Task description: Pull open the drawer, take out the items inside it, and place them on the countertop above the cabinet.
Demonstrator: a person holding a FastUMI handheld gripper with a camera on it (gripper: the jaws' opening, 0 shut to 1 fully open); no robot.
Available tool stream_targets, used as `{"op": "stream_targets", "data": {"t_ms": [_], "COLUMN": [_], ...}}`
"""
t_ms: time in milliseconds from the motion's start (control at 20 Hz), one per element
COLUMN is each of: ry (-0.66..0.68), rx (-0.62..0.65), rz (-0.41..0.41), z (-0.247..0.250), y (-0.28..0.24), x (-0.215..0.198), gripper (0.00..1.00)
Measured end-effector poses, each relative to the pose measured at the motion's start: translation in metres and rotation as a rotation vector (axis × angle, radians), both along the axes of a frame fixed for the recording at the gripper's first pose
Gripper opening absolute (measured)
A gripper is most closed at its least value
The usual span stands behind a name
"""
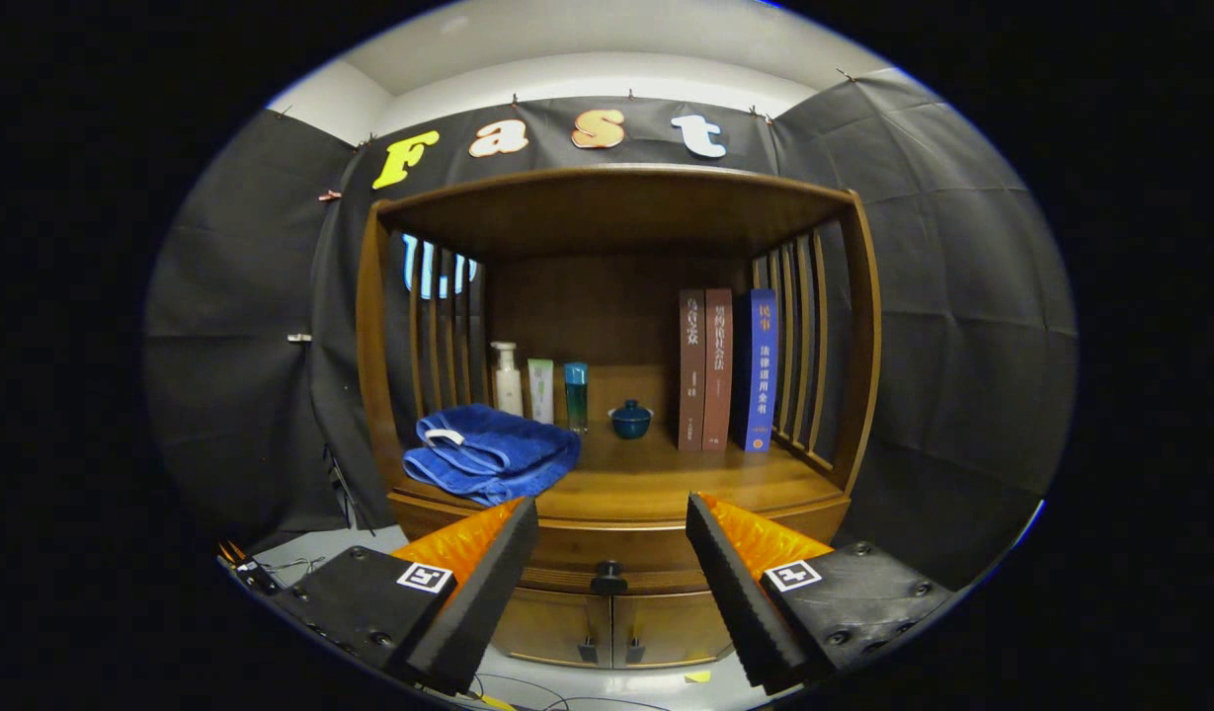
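Note:
A brown wooden cabinet (616,464) stands ahead of me. Its drawer (607,546) lies shut under the countertop (656,484), with a dark round knob (608,571) at its middle. My gripper (611,518) is open, its two black ridged fingers (493,573) spread wide with nothing held. The knob sits in the gap between them, some way beyond the tips. What the drawer holds is hidden.
On the countertop lie a folded blue towel (490,454), a white pump bottle (507,378), a pale tube (540,390), a teal bottle (576,395), a small blue lidded cup (630,419) and three upright books (727,370). Two small doors (611,624) sit under the drawer.

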State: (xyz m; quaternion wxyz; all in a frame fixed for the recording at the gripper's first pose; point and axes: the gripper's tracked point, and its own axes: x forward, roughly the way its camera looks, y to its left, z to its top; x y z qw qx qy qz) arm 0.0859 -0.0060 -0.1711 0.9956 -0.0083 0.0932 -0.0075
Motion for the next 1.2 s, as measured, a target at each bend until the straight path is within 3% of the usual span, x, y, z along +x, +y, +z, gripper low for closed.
{"op": "stream_targets", "data": {"t_ms": [450, 850, 900, 1000, 1150, 1200], "ry": [0.177, 0.295, 0.298, 0.301, 0.304, 0.309], "rx": [0.023, 0.040, 0.042, 0.031, -0.043, -0.035], "rz": [-0.007, -0.050, -0.042, -0.015, -0.016, -0.018], "z": [-0.117, -0.187, -0.190, -0.192, -0.192, -0.192], "y": [0.004, -0.007, -0.008, -0.001, 0.001, 0.002], "x": [0.054, 0.080, 0.081, 0.083, 0.081, 0.082], "gripper": [0.99, 0.99, 0.96, 0.81, 0.49, 0.44]}}
